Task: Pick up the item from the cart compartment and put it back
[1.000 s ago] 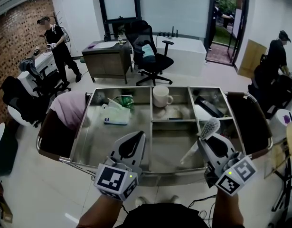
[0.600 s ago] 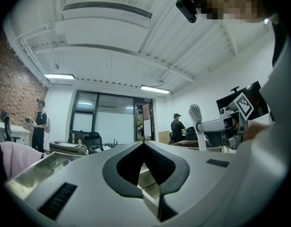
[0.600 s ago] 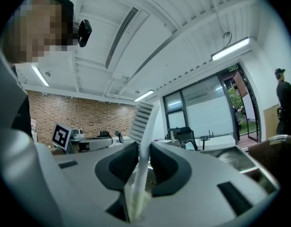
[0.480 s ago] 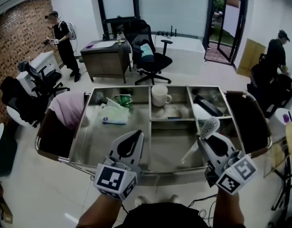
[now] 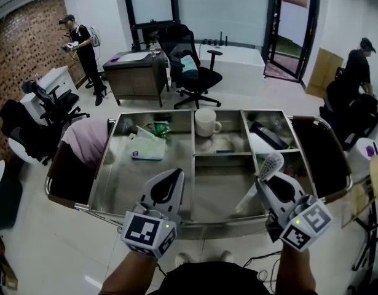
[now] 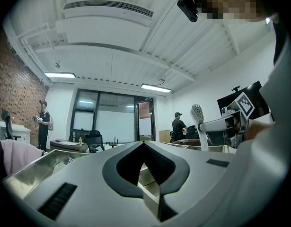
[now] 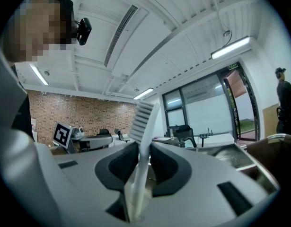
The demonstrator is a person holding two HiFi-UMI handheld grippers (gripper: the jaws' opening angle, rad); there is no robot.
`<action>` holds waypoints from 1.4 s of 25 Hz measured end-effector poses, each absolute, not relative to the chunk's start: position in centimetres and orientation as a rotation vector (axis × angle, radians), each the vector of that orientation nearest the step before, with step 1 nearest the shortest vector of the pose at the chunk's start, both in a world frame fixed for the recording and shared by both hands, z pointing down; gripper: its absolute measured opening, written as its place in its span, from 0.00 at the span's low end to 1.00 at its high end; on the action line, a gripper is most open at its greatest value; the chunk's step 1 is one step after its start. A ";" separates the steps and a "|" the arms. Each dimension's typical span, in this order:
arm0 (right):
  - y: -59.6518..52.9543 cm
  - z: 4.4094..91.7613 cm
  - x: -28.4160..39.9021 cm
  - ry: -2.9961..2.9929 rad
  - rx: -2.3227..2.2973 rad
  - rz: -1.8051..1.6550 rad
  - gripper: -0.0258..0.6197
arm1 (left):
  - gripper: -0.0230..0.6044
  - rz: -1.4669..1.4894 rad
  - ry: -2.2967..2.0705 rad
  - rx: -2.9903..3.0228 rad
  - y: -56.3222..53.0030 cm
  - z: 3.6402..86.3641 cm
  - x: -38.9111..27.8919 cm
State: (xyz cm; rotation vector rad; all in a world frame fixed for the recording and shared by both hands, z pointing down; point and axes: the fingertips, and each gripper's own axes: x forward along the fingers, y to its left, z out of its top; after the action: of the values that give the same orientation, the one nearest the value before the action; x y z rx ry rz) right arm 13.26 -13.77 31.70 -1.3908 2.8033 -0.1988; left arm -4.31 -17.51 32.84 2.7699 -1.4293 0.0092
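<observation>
A steel cart point(image 5: 133, 186) with several compartments stands in front of me. My right gripper point(image 5: 263, 185) hovers over its front right part, shut on a white brush point(image 5: 271, 163). The brush's bristle head points up and its handle slants down to the left. In the right gripper view the brush point(image 7: 144, 122) stands clamped between the two dark pads, and the left gripper view catches the brush point(image 6: 197, 115) at the right. My left gripper point(image 5: 174, 177) hangs over the cart's front left. Its jaws meet at the tip with nothing between them point(image 6: 144, 144).
In the cart lie a white mug point(image 5: 206, 123), a plastic bag point(image 5: 147, 147), a green packet point(image 5: 159, 129) and a black object point(image 5: 270, 137). A pink cloth point(image 5: 84, 141) drapes its left end. Behind it stand an office chair point(image 5: 195, 66) and a desk point(image 5: 136, 75). People stand far left point(image 5: 81, 42) and far right point(image 5: 359, 72).
Both grippers and the brush hold still. The person at the back left has walked a little farther back and to the right.
</observation>
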 end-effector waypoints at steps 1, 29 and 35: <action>-13.8 31.8 13.3 2.807 -1.392 -0.202 0.19 | 0.04 0.010 -1.430 2.770 -17.5 33.0 -4.3; -19.3 38.4 8.1 3.220 -1.465 -0.163 0.19 | 0.04 -0.013 -1.480 2.760 -18.3 33.1 -5.5; -20.6 39.7 6.8 3.277 -1.444 -0.206 0.19 | 0.04 -0.002 -1.480 2.753 -18.4 33.2 -5.7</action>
State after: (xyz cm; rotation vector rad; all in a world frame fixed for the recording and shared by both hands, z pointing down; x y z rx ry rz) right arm 6.81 -20.61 39.70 -1.4436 3.2774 -0.2057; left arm -5.68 -18.40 33.23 2.7531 -1.4797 -0.0019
